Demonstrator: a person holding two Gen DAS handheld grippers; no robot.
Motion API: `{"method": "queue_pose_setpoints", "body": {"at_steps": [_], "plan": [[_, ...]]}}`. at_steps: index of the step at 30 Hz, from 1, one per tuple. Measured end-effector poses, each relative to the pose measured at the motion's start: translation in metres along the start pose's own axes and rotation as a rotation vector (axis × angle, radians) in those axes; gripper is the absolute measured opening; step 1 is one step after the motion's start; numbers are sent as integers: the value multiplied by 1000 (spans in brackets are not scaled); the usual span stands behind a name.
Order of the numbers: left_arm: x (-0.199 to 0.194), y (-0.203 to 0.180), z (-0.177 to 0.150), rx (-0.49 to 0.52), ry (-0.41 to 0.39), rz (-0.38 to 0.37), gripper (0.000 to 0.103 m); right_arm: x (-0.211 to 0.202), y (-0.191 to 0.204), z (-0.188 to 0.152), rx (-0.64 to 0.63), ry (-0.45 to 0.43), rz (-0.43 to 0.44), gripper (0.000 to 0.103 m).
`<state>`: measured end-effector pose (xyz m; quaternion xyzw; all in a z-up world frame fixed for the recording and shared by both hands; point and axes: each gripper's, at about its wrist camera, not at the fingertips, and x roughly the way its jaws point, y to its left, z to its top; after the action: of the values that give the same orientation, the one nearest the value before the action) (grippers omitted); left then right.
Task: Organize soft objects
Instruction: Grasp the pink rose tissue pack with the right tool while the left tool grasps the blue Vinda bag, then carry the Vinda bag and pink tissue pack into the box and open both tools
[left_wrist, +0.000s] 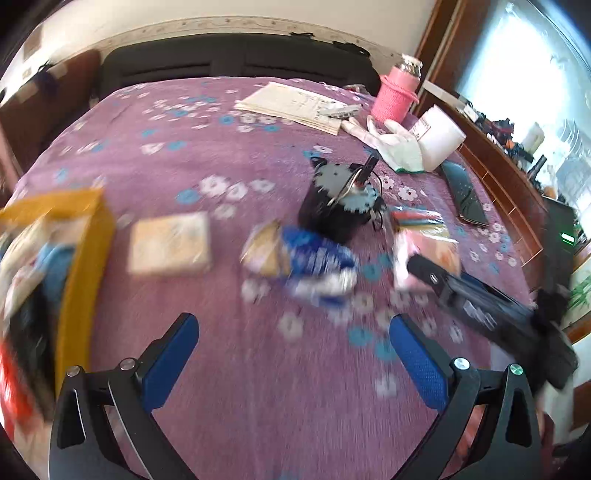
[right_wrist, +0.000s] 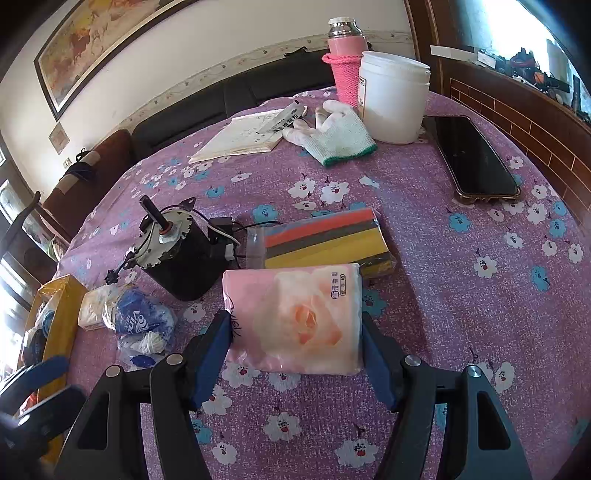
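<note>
A pink tissue pack with a rose print (right_wrist: 295, 317) lies on the purple flowered cloth, and my right gripper (right_wrist: 295, 354) has its blue pads on both sides of it. The pack also shows in the left wrist view (left_wrist: 406, 266), with the right gripper (left_wrist: 480, 295) reaching to it. A crumpled blue and white tissue bag (right_wrist: 138, 321) lies to the left; in the left wrist view it (left_wrist: 310, 266) lies ahead of my left gripper (left_wrist: 291, 350), which is open and empty above the cloth. A pack of coloured sponges (right_wrist: 328, 240) lies just behind the pink pack. A white glove (right_wrist: 336, 136) lies at the back.
A yellow box (left_wrist: 81, 266) holding soft items stands at the left, with a small tan packet (left_wrist: 170, 243) beside it. A black motor (right_wrist: 177, 251) with wires stands mid-table. A white tub (right_wrist: 391, 99), pink bottle (right_wrist: 345, 62), phone (right_wrist: 472, 158) and papers (right_wrist: 243, 136) lie at the back.
</note>
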<state>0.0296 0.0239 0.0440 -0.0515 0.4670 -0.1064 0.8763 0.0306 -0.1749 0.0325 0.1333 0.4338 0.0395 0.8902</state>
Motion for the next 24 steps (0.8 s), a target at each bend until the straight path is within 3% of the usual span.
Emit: {"method": "queue_pose_setpoints", "body": {"at_steps": [10, 14, 15, 17, 19, 24], "plan": [[59, 8, 30, -73, 13, 9, 103, 1, -5, 4, 37, 0, 2, 71], [63, -2, 27, -37, -10, 52, 102, 2, -3, 3, 29, -1, -1, 72], [63, -5, 26, -18, -14, 62, 98, 2, -3, 3, 29, -1, -1, 72], [60, -11, 24, 17, -23, 69, 78, 2, -2, 3, 26, -2, -3, 72], [56, -16, 23, 51, -16, 52, 30, 2, -2, 3, 25, -3, -4, 72], [39, -21, 15, 67, -17, 10, 28, 2, -4, 4, 26, -8, 0, 72]]}}
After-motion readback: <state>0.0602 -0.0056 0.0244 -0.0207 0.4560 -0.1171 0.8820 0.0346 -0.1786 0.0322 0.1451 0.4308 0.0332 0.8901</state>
